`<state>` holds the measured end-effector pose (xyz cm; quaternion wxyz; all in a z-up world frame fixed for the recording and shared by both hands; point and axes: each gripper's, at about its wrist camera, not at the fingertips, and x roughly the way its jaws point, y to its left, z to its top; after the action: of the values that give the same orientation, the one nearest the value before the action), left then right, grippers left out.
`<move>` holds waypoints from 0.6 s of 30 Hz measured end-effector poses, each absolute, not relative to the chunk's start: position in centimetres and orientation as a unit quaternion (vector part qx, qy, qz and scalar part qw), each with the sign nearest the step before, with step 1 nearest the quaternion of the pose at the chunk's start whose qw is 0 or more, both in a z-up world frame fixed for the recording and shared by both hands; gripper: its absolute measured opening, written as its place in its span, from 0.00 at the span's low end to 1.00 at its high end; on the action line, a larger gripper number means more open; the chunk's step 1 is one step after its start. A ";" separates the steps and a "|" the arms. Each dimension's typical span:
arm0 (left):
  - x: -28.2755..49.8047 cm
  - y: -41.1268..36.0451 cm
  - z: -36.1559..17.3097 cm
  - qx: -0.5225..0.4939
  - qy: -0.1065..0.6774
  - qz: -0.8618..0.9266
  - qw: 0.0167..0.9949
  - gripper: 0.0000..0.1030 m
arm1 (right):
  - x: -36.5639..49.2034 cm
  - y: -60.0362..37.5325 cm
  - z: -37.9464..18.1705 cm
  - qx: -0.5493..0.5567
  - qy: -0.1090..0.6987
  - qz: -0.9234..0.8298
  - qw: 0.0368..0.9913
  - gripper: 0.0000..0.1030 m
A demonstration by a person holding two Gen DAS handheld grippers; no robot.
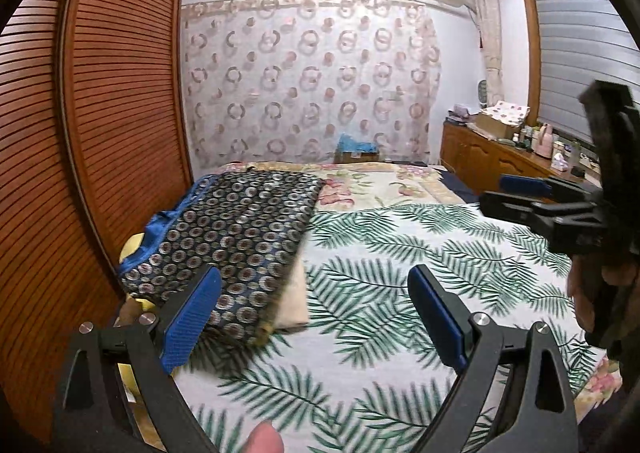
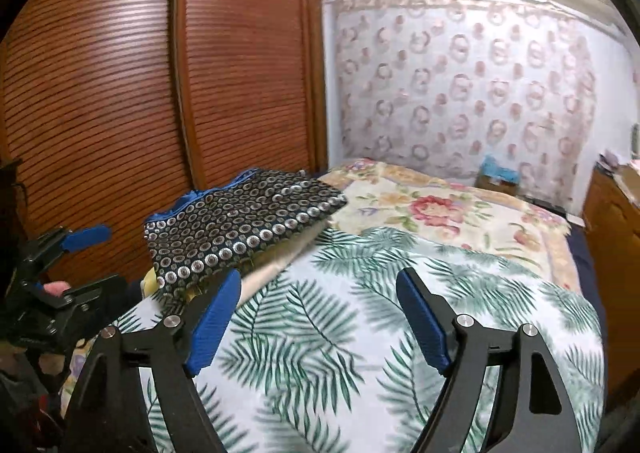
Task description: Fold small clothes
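Observation:
A folded dark garment with silver circles and blue lining (image 1: 236, 233) lies on a cream folded cloth (image 1: 294, 305) at the bed's left edge; it also shows in the right wrist view (image 2: 240, 225). My left gripper (image 1: 316, 317) is open and empty above the palm-leaf sheet (image 1: 400, 273), its left pad beside the garment's near corner. My right gripper (image 2: 320, 321) is open and empty over the same sheet (image 2: 320, 333). The right gripper also shows at the right of the left wrist view (image 1: 532, 197), and the left gripper at the left of the right wrist view (image 2: 76, 265).
Brown louvred wardrobe doors (image 1: 100, 113) stand close along the bed's left side. A floral bedspread (image 1: 380, 181) covers the far end of the bed. A wooden cabinet with clutter (image 1: 500, 157) stands at the right under a window. A patterned curtain (image 1: 312, 81) hangs behind.

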<state>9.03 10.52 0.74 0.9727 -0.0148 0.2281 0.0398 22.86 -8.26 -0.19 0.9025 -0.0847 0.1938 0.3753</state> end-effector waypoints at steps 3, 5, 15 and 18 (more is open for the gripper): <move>8.7 9.1 0.9 -0.016 0.224 0.032 0.974 0.92 | 20.2 -10.5 -0.2 -0.073 0.191 0.356 0.912 0.80; 8.7 8.4 1.0 -0.019 0.225 0.030 0.974 0.92 | 18.4 -12.0 -0.3 -0.068 0.190 0.341 0.918 0.80; 9.0 4.8 2.5 -0.024 0.216 0.004 0.976 0.92 | 11.5 -17.6 0.7 -0.050 0.176 0.258 0.949 0.80; 8.9 3.9 2.9 -0.023 0.212 0.000 0.977 0.92 | 9.8 -18.5 1.1 -0.041 0.169 0.241 0.955 0.80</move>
<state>8.94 3.87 2.92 0.9770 -0.0228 0.2121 -0.0004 9.81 -18.52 1.09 0.9548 -0.0410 0.1690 0.2412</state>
